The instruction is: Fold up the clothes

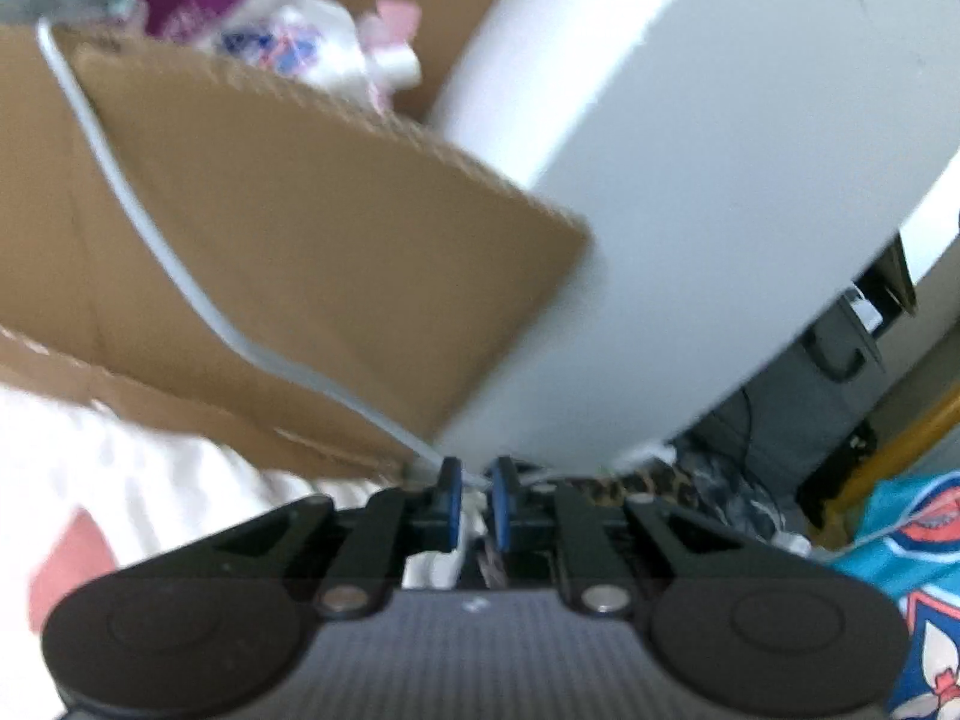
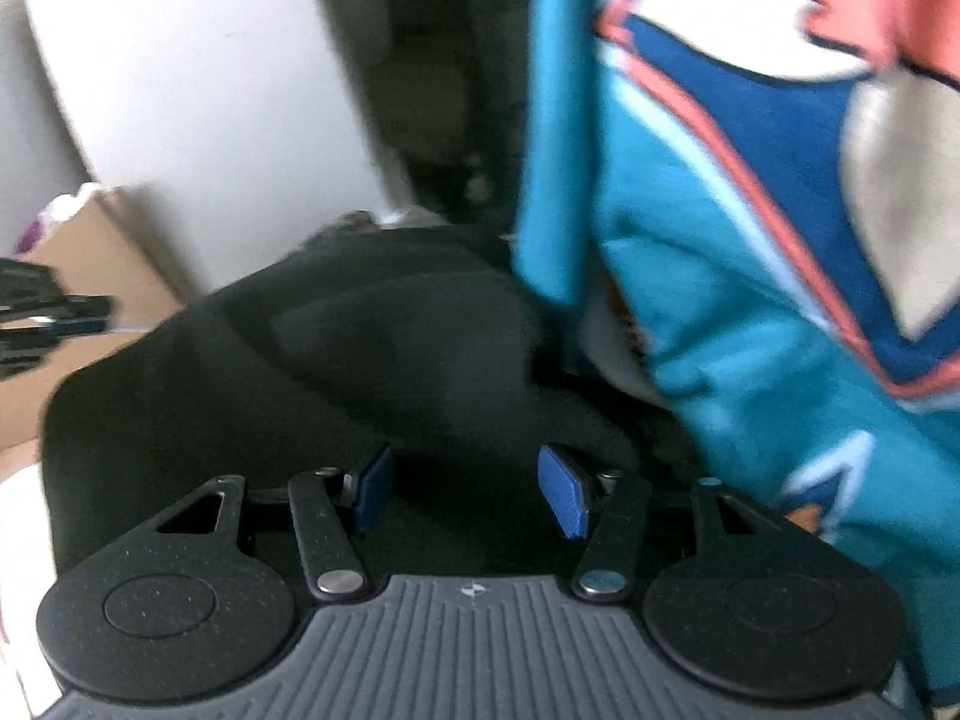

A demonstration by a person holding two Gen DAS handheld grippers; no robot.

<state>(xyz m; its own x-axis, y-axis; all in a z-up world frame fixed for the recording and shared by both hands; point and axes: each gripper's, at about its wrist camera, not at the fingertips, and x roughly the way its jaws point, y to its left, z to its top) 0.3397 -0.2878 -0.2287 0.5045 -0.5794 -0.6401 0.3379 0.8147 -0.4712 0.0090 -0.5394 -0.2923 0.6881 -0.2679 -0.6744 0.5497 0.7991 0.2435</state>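
Note:
In the left wrist view my left gripper (image 1: 477, 475) has its blue pads nearly together, pinching a bit of white cloth (image 1: 433, 571) that bunches under them. A thin white cord (image 1: 180, 267) runs from the pads up across a cardboard flap. My right gripper (image 2: 465, 463) is open and hovers over a black garment (image 2: 336, 354), with nothing between its pads. A teal jersey (image 2: 738, 324) with blue, white and coral print hangs close on its right; it also shows as the teal jersey (image 1: 900, 546) at the left view's edge. The left gripper (image 2: 90, 312) enters the right wrist view from the left.
An open cardboard box (image 1: 312, 222) holds packets and bags. A white panel (image 1: 690, 168) stands behind it. Leopard-print and dark clothes (image 1: 666, 489) lie ahead. White bedding (image 1: 120, 468) is at the lower left. Dark furniture (image 1: 840, 360) stands at the right.

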